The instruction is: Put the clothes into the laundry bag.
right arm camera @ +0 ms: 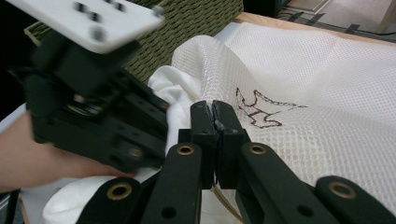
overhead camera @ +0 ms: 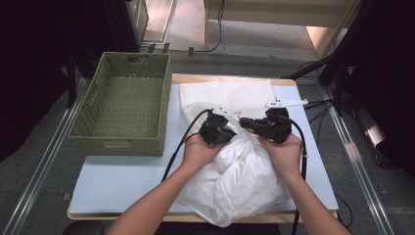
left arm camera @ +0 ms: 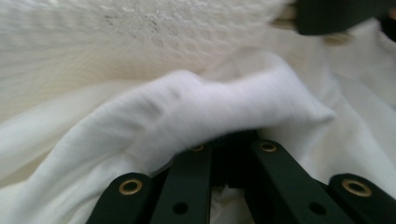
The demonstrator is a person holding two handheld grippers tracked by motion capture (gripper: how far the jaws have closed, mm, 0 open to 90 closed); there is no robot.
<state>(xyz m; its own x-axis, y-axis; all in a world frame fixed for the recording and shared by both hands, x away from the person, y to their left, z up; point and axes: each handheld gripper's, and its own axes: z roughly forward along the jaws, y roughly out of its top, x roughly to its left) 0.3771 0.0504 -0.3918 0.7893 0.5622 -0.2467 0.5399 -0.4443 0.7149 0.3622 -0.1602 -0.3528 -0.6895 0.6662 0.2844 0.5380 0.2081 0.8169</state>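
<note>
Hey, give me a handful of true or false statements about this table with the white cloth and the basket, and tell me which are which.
1. The woven basket holds no cloth. True.
2. The left tool has its jaws wide open. False: they are shut, with a fold of the white cloth bunched over the tips.
3. The mesh bag carries a dark star-like mark. True.
4. The right tool has its jaws shut. True.
5. The basket stands to the right of the cloth in the high view. False: it stands to the left.
6. The cloth is neatly folded. False: it lies in a crumpled heap.
</note>
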